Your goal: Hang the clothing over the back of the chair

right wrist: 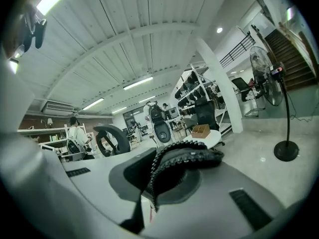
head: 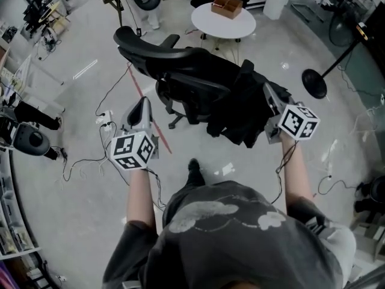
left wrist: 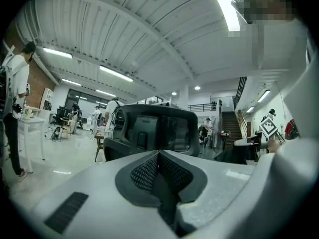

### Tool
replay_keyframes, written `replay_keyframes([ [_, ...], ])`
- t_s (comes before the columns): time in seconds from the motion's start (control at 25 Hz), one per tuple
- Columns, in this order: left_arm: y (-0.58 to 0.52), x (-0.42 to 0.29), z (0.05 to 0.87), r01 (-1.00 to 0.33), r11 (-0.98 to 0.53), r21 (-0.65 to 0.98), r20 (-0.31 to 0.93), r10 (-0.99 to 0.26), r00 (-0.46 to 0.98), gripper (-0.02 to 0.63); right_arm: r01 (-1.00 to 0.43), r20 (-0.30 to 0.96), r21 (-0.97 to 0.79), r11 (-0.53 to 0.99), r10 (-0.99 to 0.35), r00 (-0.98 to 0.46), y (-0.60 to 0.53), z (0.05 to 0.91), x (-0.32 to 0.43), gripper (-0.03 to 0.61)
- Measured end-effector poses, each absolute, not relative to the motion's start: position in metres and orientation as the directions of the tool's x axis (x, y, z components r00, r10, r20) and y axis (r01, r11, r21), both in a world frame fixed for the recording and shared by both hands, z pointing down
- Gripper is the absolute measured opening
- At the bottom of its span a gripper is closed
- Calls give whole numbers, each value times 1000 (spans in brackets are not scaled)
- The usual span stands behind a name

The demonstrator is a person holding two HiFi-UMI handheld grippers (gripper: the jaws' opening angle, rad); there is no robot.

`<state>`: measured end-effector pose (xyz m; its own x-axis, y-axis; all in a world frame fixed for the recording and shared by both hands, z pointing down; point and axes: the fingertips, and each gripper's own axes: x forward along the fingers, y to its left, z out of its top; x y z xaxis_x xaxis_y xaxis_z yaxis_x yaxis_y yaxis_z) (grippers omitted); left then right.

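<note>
A wide workshop with a glossy grey floor (head: 78, 53) spreads out below, with shelves and equipment along its edges. A black office chair (head: 180, 77) stands in the middle, its headrest at the far left and its seat nearer the person. The right gripper (head: 271, 96) has its jaws clamped on a black zipped jacket (head: 239, 112). In the right gripper view the zipper edge is bunched between the pads. The jacket hangs in a dark heap against the near right side of the chair's seat, not over the back. Whether it rests on the seat cannot be told. The left gripper (head: 143, 106) is held out level on the other side, well apart from the jacket, its jaws closed together on nothing. In its own view the chair's back fills the space straight ahead. Beyond the chair is a round white table (head: 207, 23) with a wooden box (head: 227, 6) on it, and to the right a fan's round base (head: 314, 83) sits on the floor. A strip of red tape (head: 161, 138) runs under the chair's wheeled base, and loose cables (head: 90, 161) and a power strip (head: 105, 120) lie beside the left gripper. The person's shoe (head: 194, 167) is just short of the chair.
</note>
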<state>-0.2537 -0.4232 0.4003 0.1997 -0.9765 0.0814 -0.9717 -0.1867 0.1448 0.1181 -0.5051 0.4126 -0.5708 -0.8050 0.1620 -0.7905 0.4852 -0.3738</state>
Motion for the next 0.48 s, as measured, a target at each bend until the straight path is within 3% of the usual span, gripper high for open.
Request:
replay_keyframes([
  [0.48,-509,-325,375,-975,-197,104,50,-978,203,2,-754,83,-257,604,-764,-640,-626,321,18,0],
])
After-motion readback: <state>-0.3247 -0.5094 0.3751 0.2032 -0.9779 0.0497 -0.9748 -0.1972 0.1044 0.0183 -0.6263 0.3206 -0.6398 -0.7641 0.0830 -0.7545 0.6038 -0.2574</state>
